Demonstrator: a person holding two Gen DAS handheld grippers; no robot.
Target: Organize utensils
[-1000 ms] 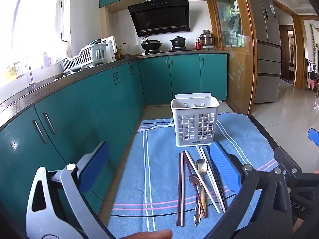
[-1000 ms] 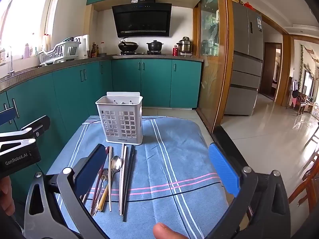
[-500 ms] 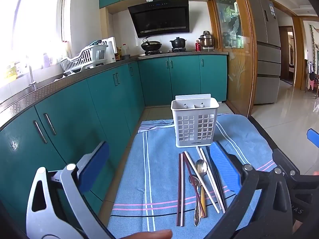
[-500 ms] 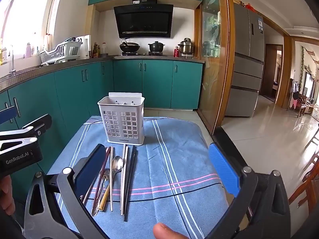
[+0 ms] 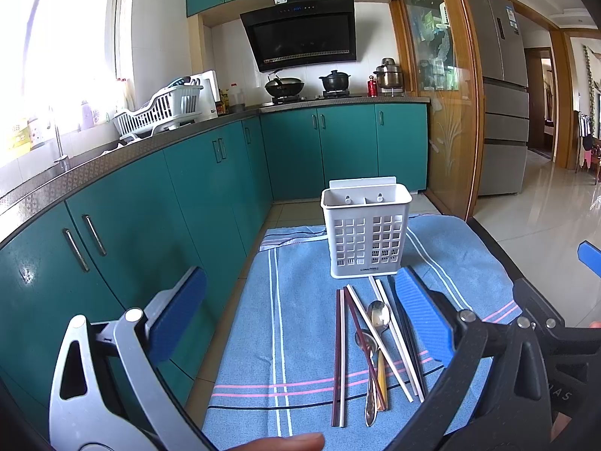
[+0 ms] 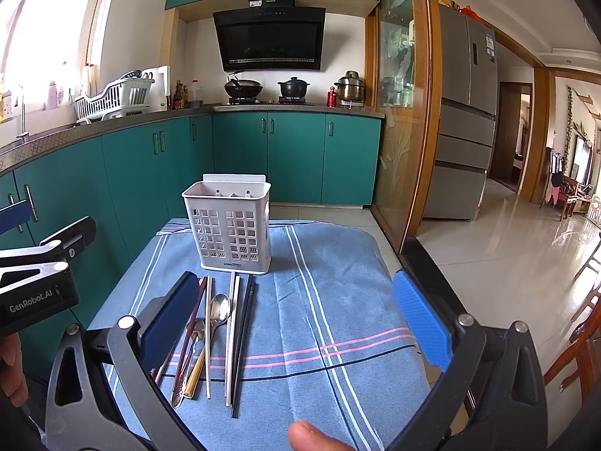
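A white slotted utensil caddy point(image 5: 366, 231) point(image 6: 230, 225) stands upright at the far end of a blue striped cloth point(image 5: 296, 319) point(image 6: 323, 300). In front of it lie several chopsticks point(image 5: 338, 353) point(image 6: 240, 334) and two spoons point(image 5: 377, 317) point(image 6: 219, 310) in a loose row. My left gripper point(image 5: 300, 312) hovers above the cloth's near left side, open and holding nothing. My right gripper point(image 6: 296, 315) hovers above the cloth's near right side, also open and holding nothing. The utensils lie beside its left finger point(image 6: 169, 319).
Teal cabinets point(image 5: 150, 206) run along the left under a counter with a dish rack point(image 5: 161, 109). A stove with pots point(image 6: 263, 88) is at the back. A glass partition point(image 6: 398, 112) and fridge point(image 6: 465, 112) stand right. Tiled floor surrounds the table.
Both grippers have barely shifted; the view drifted slightly and the caddy sits a touch lower in frame. Nothing was grasped or moved.
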